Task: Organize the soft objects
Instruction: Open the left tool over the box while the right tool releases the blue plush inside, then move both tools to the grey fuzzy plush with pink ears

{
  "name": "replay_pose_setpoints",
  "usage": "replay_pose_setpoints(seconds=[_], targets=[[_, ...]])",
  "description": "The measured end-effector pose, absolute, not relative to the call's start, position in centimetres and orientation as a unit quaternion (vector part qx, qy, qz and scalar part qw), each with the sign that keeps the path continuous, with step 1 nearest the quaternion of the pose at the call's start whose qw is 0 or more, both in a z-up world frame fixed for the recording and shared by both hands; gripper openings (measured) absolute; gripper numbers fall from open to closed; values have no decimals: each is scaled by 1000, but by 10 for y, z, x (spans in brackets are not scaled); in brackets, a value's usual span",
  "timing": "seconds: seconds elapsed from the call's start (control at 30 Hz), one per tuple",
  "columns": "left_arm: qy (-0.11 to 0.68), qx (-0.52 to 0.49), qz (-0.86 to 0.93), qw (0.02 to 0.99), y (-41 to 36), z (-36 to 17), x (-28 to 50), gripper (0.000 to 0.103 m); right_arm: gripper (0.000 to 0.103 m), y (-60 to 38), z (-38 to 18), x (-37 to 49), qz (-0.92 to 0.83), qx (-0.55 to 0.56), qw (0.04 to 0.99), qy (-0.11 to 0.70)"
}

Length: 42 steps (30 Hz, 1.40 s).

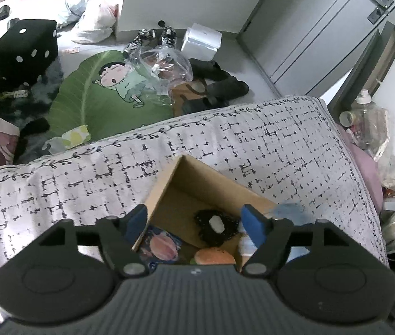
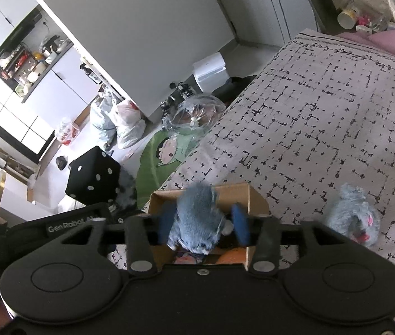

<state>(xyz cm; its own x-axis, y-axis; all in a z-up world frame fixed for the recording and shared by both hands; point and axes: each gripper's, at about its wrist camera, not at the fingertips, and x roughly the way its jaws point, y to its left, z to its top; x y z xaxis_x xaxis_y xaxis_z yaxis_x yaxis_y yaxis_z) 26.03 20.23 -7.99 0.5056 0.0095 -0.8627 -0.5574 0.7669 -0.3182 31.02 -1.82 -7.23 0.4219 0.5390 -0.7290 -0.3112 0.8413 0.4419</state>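
An open cardboard box [image 1: 169, 178] stands on the patterned bed cover. Inside it lie a black fuzzy toy with a white patch [image 1: 216, 225], an orange plush [image 1: 215, 256] and a pink-and-blue soft item [image 1: 161, 247]. My left gripper [image 1: 194, 223] is open and empty, its fingers straddling the box's left wall. My right gripper [image 2: 203, 223] hovers over the box [image 2: 256, 198] with a blue plush toy [image 2: 197, 223] between its fingers; a gap shows beside the right finger. A second pale blue plush [image 2: 351, 217] lies on the bed to the right.
The bed cover [image 1: 281, 145] ends at an edge beyond the box. On the floor below are a green cartoon cushion [image 1: 99, 95], a black dice stool [image 1: 25, 48], plastic bags [image 1: 97, 16], shoes and a white box [image 1: 201, 40]. Clutter sits at the bed's right side.
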Motion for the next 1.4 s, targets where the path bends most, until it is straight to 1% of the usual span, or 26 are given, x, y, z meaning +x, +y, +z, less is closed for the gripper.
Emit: replay_pose_setpoints(seconds=[0.2, 0.27, 0.3, 0.7, 1.1, 1.4], targets=[[469, -287, 180, 816, 202, -78, 257, 77, 71, -39, -72, 309, 223, 121, 843, 474], [469, -284, 181, 816, 200, -79, 256, 77, 78, -50, -72, 309, 210, 117, 849, 470], [470, -281, 181, 817, 198, -79, 256, 77, 79, -57, -72, 309, 205, 116, 852, 468], [483, -259, 157, 822, 163, -82, 267, 77, 79, -123, -85, 316, 158, 123, 856, 477], [499, -232, 124, 826, 122, -85, 286, 77, 79, -157, -105, 322, 133, 125, 855, 486], [501, -207, 87, 836, 89, -91, 298, 77, 79, -183, -133, 326, 148, 162, 847, 484]])
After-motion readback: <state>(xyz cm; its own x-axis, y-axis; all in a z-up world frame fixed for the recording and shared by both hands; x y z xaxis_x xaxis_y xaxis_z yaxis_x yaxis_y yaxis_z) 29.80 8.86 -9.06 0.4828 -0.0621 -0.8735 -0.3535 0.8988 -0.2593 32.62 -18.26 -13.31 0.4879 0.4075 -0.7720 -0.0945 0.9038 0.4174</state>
